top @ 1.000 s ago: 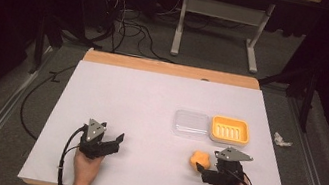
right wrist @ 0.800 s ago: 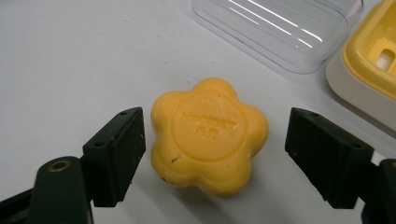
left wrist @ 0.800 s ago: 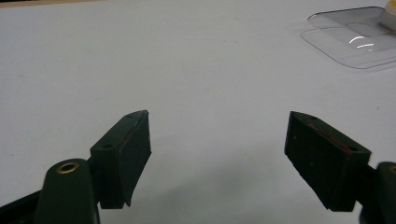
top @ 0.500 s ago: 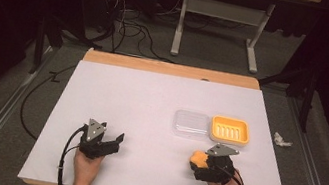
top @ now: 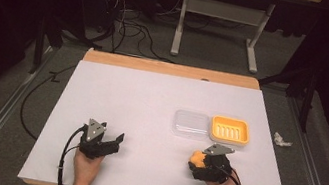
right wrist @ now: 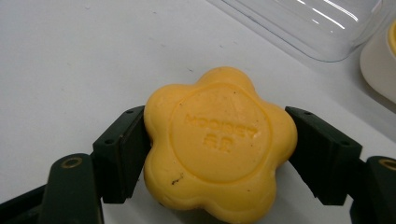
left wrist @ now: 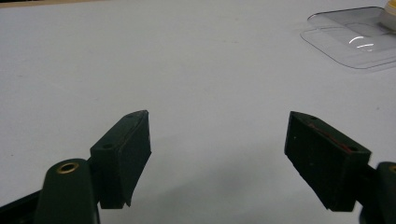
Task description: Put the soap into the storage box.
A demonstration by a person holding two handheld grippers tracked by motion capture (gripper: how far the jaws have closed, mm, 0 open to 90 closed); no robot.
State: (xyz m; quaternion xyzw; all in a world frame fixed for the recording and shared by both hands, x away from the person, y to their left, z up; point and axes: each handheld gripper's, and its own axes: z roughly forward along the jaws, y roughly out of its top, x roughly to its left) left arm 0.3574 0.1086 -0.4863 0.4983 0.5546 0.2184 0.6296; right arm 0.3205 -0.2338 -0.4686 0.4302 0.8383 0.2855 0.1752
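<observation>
An orange flower-shaped soap (right wrist: 219,144) with embossed letters lies on the white table (top: 151,100) near its front right. My right gripper (right wrist: 217,151) is shut on it, one black jaw pressed against each side. From above, the soap (top: 197,158) peeks out at the left of the right gripper (top: 199,165), which a hand holds. My left gripper (left wrist: 217,154) stands open over bare tabletop with nothing between its jaws; in the high view the left gripper (top: 116,141) rests near the front left, also held by a hand.
A clear plastic lid (top: 190,123) lies flat just behind the right gripper, with a yellow soap dish (top: 230,130) touching its right side. A crumpled white scrap (top: 282,140) lies off the table's right edge. Cables and a desk frame stand beyond the far edge.
My right gripper moved left and forward to the soap, and its jaws now sit around it. The left gripper has stayed in place.
</observation>
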